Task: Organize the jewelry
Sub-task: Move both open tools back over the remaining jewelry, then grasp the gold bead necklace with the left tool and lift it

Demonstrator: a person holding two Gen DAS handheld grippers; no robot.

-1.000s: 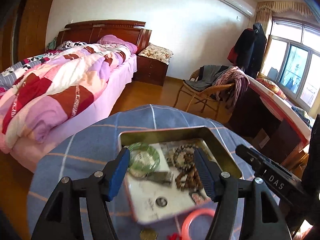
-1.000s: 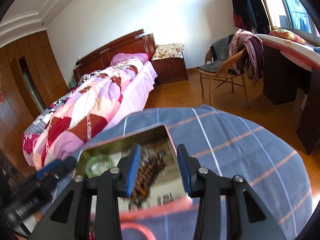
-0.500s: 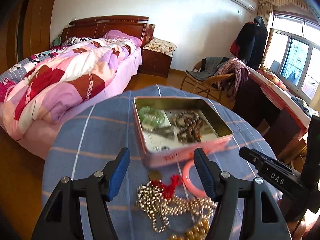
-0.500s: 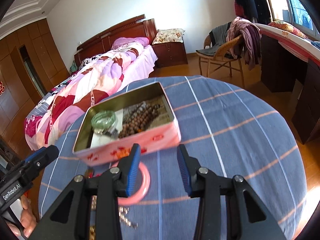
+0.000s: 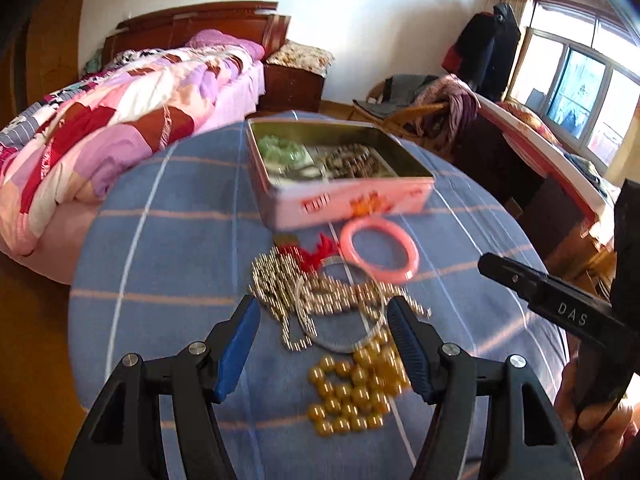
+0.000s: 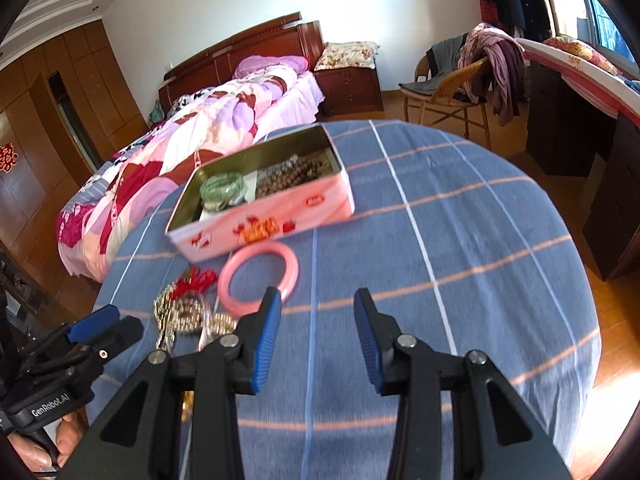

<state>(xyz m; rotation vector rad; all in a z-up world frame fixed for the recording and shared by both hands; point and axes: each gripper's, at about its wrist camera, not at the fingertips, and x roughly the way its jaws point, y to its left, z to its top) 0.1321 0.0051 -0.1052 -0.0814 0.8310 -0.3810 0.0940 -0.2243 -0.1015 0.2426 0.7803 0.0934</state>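
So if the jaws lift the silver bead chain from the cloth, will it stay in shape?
Probably not. The silver bead chain lies in loose, tangled loops, so it likely droops. It overlaps the thin metal ring and may drag it.

The tin (image 5: 344,200) was painted metal outside, with a dull gold interior. The bangle (image 5: 379,249) at its 6 o'clock looked smooth, glossy pink. The tablecloth (image 6: 460,240) was matt woven cloth. The gripper pads (image 6: 266,340) were ribbed blue, on matt black arms.

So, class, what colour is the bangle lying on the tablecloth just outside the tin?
Pink. The bangle shows best in the right wrist view.
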